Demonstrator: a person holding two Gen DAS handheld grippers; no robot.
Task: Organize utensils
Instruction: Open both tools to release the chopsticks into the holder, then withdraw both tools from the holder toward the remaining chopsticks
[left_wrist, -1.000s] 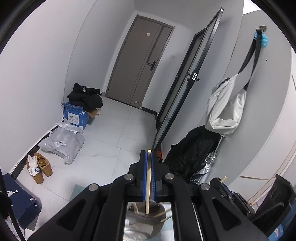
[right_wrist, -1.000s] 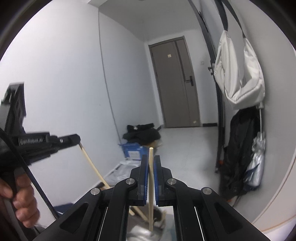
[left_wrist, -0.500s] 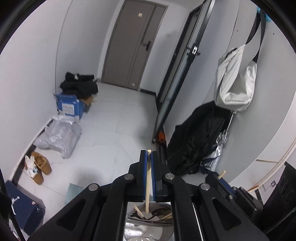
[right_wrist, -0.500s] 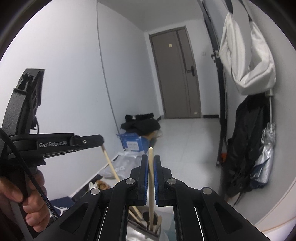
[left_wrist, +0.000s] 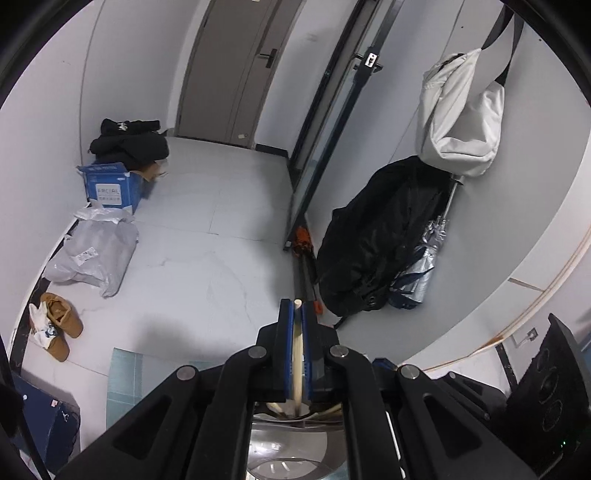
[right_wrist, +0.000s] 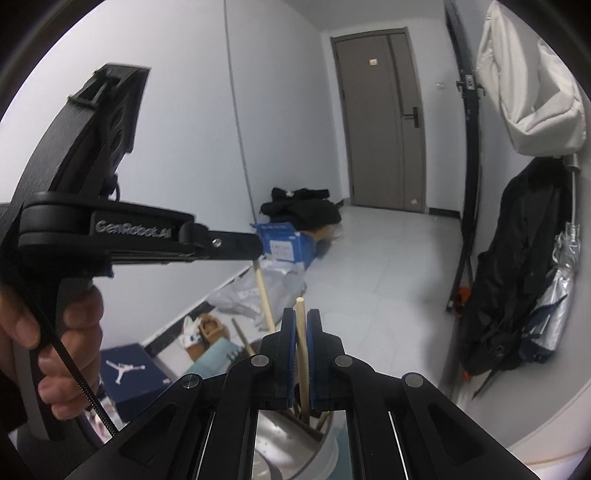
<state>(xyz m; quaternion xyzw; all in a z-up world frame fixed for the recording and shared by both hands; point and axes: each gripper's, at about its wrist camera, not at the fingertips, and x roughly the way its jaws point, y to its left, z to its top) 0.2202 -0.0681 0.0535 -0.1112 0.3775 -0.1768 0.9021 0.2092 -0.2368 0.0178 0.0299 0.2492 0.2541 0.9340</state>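
Observation:
In the left wrist view my left gripper (left_wrist: 295, 308) is shut on a pale wooden chopstick (left_wrist: 297, 354). Its lower end reaches into a shiny metal utensil holder (left_wrist: 291, 446) just below the jaws. In the right wrist view my right gripper (right_wrist: 301, 317) is shut on a second wooden chopstick (right_wrist: 302, 332), which also runs down into the metal holder (right_wrist: 280, 443) among several other sticks. The left gripper (right_wrist: 255, 247) comes in from the left there, held by a hand (right_wrist: 55, 350). Its slanted chopstick (right_wrist: 263, 295) points down into the same holder.
On the floor beyond lie a blue box (left_wrist: 110, 188), a grey plastic bag (left_wrist: 96, 254), brown shoes (left_wrist: 59, 325) and a black bag (left_wrist: 376, 236) with a silver umbrella. A white bag (left_wrist: 461, 114) hangs on the right wall. A teal mat (left_wrist: 125, 373) lies under the holder.
Both grippers have come down toward the metal holder, each still shut on its chopstick. The sticks' lower ends now sit deeper in it, and both views tilt further down.

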